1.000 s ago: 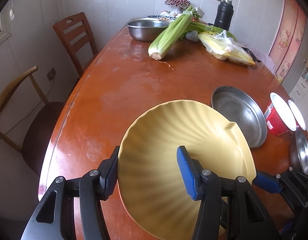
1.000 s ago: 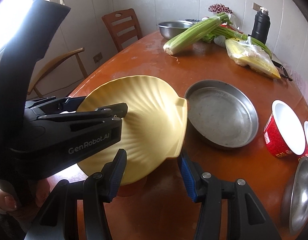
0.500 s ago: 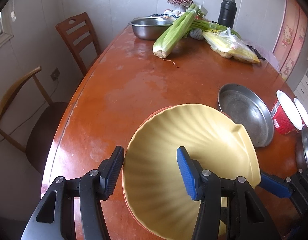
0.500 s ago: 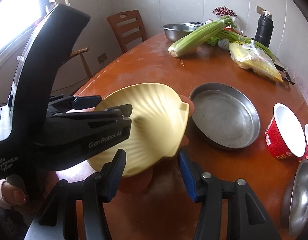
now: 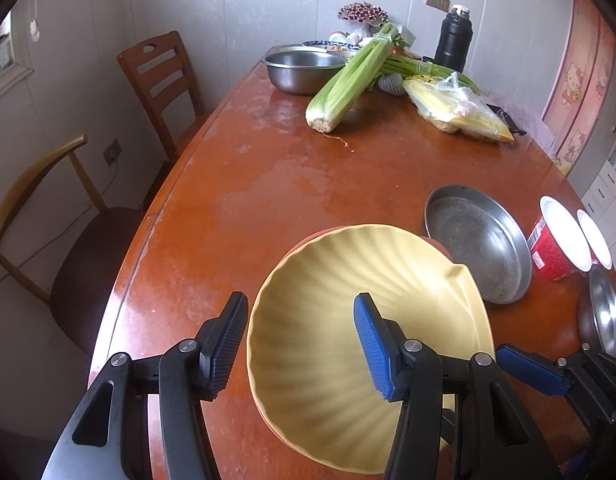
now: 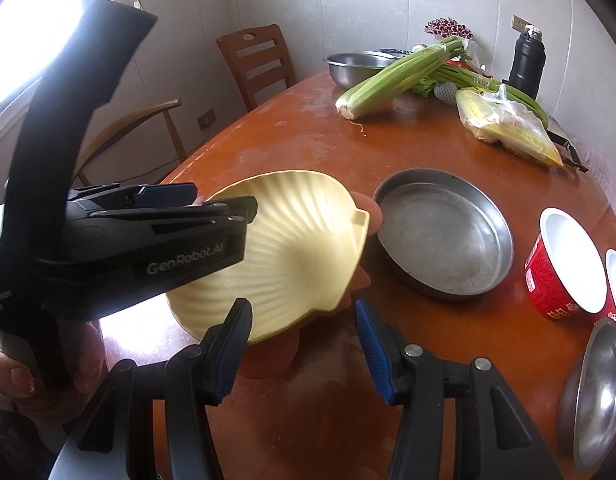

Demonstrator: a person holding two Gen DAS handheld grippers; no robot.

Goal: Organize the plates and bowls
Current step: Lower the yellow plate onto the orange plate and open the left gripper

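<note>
Two views showed stacking underway. From the left wrist, the left tool (image 5: pixel 300 344) straddled the ribbed yellow shell plate's (image 5: pixel 367 320) rim, released, above an orange plate (image 5: pixel 319 236) on the glossy desk (image 5: pixel 268 184). From the right wrist, the right tool (image 6: pixel 304 344) hung released; next likely the steel pan (image 6: pixel 443 232).

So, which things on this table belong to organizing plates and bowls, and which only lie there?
For the job:
yellow shell plate
orange plate under it
metal pan
red bowl
steel dish

Just lying about:
celery
bagged corn
black flask
</note>
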